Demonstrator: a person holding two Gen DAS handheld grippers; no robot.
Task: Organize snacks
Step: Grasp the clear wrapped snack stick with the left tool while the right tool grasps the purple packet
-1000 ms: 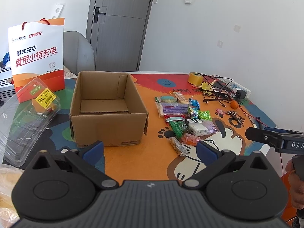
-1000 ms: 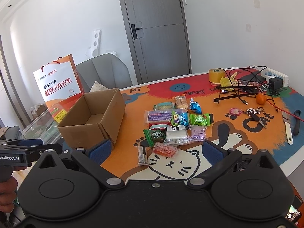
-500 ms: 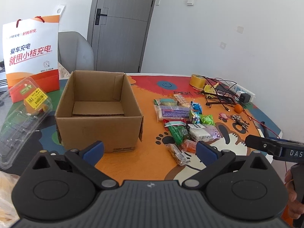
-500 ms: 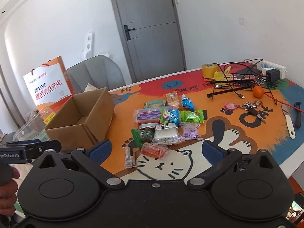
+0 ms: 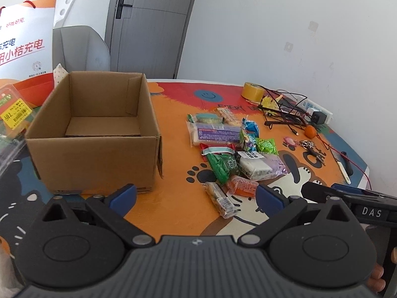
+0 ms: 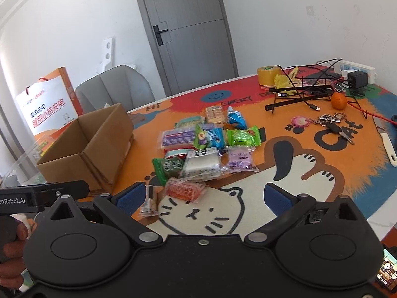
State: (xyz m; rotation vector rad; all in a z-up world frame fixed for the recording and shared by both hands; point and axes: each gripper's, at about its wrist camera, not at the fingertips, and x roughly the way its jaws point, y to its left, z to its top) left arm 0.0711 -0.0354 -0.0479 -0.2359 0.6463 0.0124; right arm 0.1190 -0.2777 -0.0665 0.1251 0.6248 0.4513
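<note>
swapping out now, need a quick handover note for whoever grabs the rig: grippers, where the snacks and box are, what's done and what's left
Left gripper: open, holding nothing, over the table's near edge.
Right gripper: open, holding nothing, just short of the snack pile.
Cardboard box: upright, open and empty, left of the snacks.
Snacks: all loose in one cluster on the mat; the orange packet lies nearest the right gripper.
Done: nothing packed.
Left: every snack. The tape, keys, cables and orange beyond the pile look unrelated.

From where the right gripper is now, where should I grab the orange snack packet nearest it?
Take the orange packet across its short width near the middle, coming down from above: it lies flat, nearest the open right gripper, its near side clear of the pile.
</note>
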